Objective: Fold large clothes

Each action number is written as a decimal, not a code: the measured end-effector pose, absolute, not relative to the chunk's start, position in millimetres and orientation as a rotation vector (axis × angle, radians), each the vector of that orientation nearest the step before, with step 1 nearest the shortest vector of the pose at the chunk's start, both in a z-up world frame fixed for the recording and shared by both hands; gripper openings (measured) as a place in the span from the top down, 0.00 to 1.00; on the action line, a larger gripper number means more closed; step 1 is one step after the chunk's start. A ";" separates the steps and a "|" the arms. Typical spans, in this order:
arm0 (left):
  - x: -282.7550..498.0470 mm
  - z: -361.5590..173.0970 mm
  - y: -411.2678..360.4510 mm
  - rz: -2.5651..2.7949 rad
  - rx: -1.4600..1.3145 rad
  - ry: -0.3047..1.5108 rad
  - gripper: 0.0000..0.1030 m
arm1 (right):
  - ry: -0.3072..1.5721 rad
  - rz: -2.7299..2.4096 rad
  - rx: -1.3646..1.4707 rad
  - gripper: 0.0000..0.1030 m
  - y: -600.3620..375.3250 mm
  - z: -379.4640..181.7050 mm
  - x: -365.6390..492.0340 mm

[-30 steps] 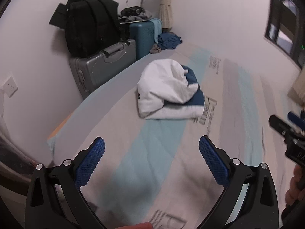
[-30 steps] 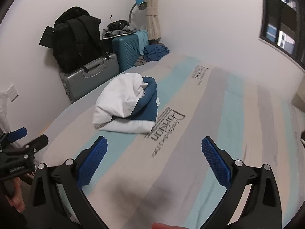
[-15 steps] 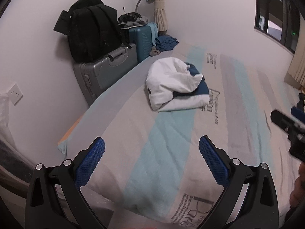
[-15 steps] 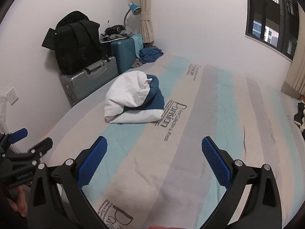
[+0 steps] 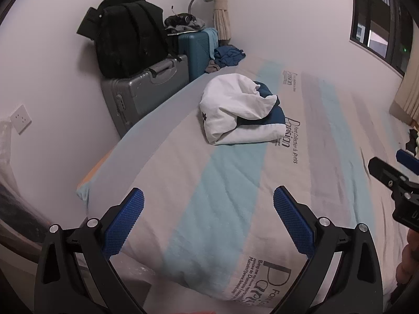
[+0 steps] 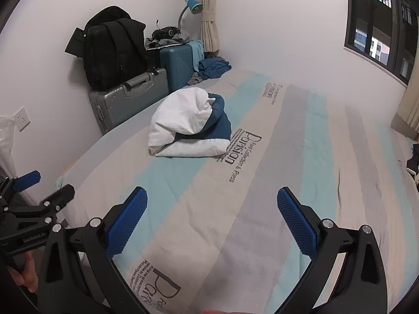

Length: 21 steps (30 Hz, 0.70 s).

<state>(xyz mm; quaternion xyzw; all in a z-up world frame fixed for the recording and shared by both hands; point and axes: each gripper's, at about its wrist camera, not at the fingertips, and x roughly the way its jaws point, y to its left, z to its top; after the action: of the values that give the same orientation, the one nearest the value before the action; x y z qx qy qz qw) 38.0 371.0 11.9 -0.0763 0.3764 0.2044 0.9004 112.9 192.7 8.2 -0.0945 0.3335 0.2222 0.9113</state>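
Note:
A white and dark blue garment lies bundled in a folded heap on the striped bed, towards the far left side; it also shows in the right wrist view. My left gripper is open and empty, held over the near end of the bed, well short of the garment. My right gripper is open and empty too, over the near end of the bed. Each gripper shows at the edge of the other's view.
A grey suitcase with a black backpack on it and a teal suitcase stand by the left wall. Blue clothes lie in the far corner. A window and curtain are at right.
Both grippers have pulled back from the garment towards the near end of the bed. The garment lies farther off and has not moved. Both stay open.

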 end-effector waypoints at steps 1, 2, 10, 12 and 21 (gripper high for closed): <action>37.9 12.1 371.8 0.426 -0.161 0.780 0.06 | 0.688 0.455 -0.201 0.07 193.1 8.2 112.9; 37.8 12.2 372.2 0.426 -0.162 0.779 0.06 | 0.690 0.450 -0.211 0.07 193.1 7.8 113.3; 39.4 14.5 371.6 0.426 -0.152 0.781 0.06 | 0.715 0.441 -0.222 0.07 194.7 8.4 116.1; 39.9 14.0 371.7 0.422 -0.157 0.781 0.06 | 0.711 0.439 -0.225 0.07 195.1 8.4 116.3; 39.4 11.8 373.1 0.417 -0.169 0.787 0.06 | 0.709 0.441 -0.223 0.07 197.4 9.7 118.4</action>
<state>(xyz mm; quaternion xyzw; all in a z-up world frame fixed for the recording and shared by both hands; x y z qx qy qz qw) 39.4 373.1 11.8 -0.0816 0.3804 0.2016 0.8989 118.4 197.4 9.7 -0.1083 0.3435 0.2138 0.9081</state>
